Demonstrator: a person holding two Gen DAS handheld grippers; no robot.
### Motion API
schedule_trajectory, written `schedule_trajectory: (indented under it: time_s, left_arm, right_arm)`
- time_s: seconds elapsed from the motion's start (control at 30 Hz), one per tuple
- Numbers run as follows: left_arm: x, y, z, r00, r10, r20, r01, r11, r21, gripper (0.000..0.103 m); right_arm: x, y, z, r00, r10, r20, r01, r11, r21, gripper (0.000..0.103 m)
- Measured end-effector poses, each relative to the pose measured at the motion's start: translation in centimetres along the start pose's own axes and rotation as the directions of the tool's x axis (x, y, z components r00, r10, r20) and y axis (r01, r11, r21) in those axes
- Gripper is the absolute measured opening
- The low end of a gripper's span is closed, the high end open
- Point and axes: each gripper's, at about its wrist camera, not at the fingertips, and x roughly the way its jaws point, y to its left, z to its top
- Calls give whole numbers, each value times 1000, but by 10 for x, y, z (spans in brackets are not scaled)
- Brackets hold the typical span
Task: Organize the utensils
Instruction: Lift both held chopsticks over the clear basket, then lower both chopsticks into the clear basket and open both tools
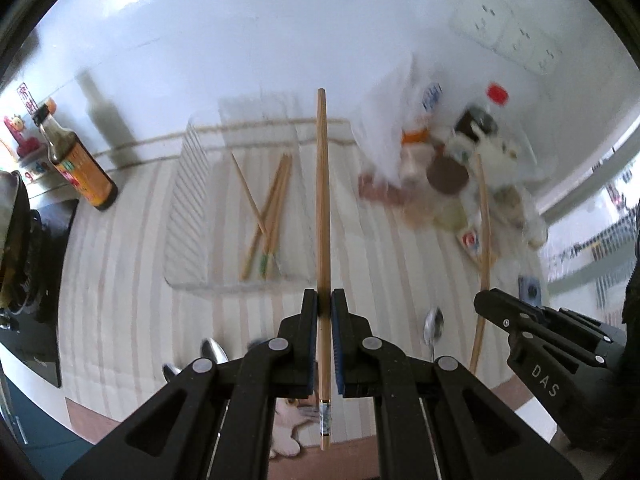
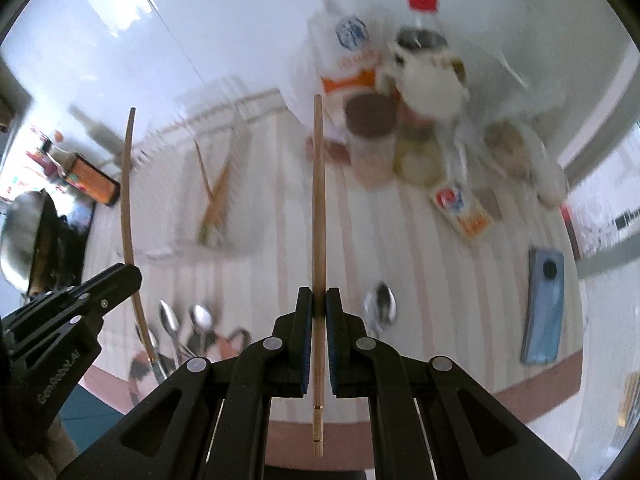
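On right gripper [image 1: 486,300] side, white letters "DAS"

Left wrist cam is sitting right behind the left gripper [image 1: 324,300], looking steeply down along its fingers from well above the striped cloth [image 1: 380,248]. Right wrist cam is doing the same behind the right gripper [image 2: 319,300], same steep tilt, similar height. Both are facing the far wall. Views are overlapping heavily: both are catching the clear tray [image 1: 188,216] with loose chopsticks [image 1: 268,208], the bottle cluster [image 1: 460,152] far right, the sauce bottle [image 1: 76,160] far left. Each cam is also seeing the other gripper at its frame edge
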Motion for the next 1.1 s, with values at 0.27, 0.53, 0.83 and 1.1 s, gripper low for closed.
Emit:
schedule_trajectory:
  time_s: [0.27, 0.53, 0.83, 1.1]
  left_arm:
    - [12, 44, 57, 1000, 17, -20, -18, 997, -69, 4]
    - [60, 81, 102, 991, 18, -130, -35, 992, -125, 4]
    - [108, 111, 122, 972, 38, -233, -74, 986, -146, 4]
    - [125, 125, 121, 962, 44, -269, -88, 984, -157, 7]
  right_arm:
    - [24, 40, 66, 991, 136, -14, -136, 991, -11, 7]
    - [88, 82, 131, 973, 207, -108, -209, 978, -9, 7]
    - [154, 118, 163, 961, 200, -190, -208, 978, -27, 7]
    - [181, 130, 161, 963, 175, -205, -186, 982, -37, 7]
